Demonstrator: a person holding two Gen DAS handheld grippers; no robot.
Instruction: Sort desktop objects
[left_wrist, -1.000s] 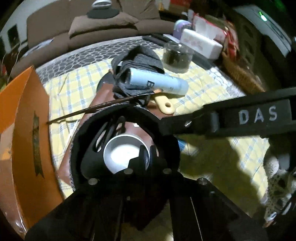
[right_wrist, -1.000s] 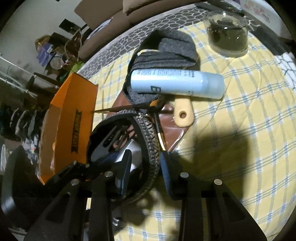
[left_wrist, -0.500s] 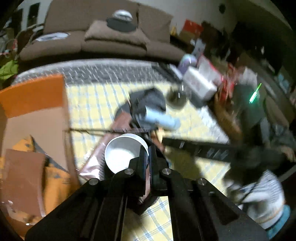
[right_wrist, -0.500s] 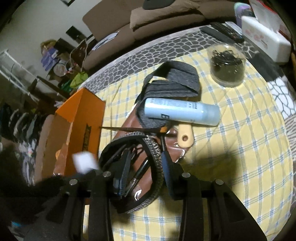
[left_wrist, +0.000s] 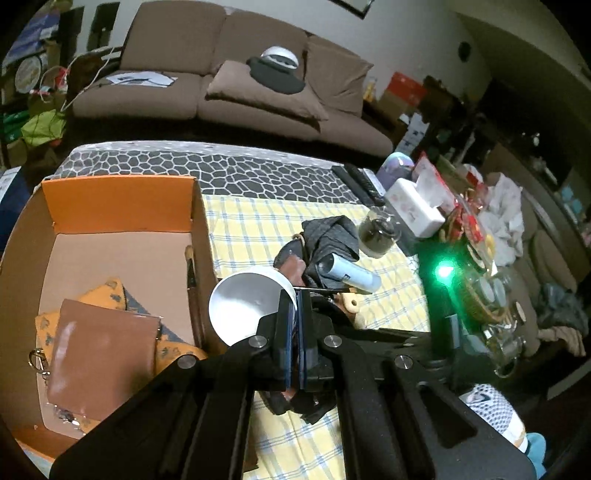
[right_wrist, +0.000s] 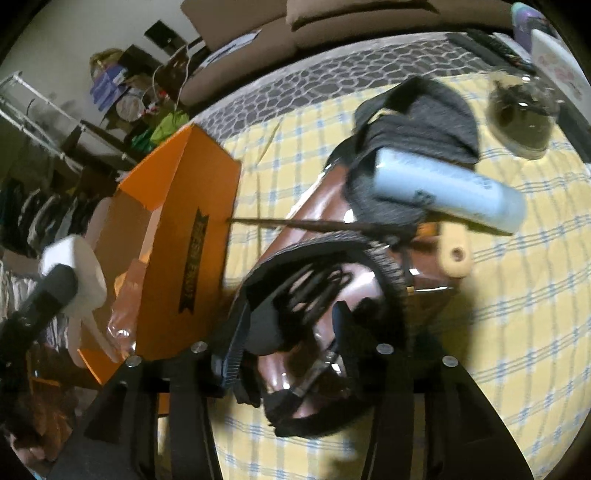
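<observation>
Left claw (left_wrist: 295, 295) pinches the rim of a white bowl (left_wrist: 247, 302) above an orange box (left_wrist: 118, 199) – right claw (right_wrist: 284, 332), just widening, straddles a black pouch (right_wrist: 314, 295), gripping nothing.

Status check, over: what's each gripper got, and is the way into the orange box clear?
Left gripper shut on white cup's rim, carried by the orange box. Right gripper jaws just been opening around black pouch, not clamped. Box holds brown wallet, brush; floor space left.
</observation>
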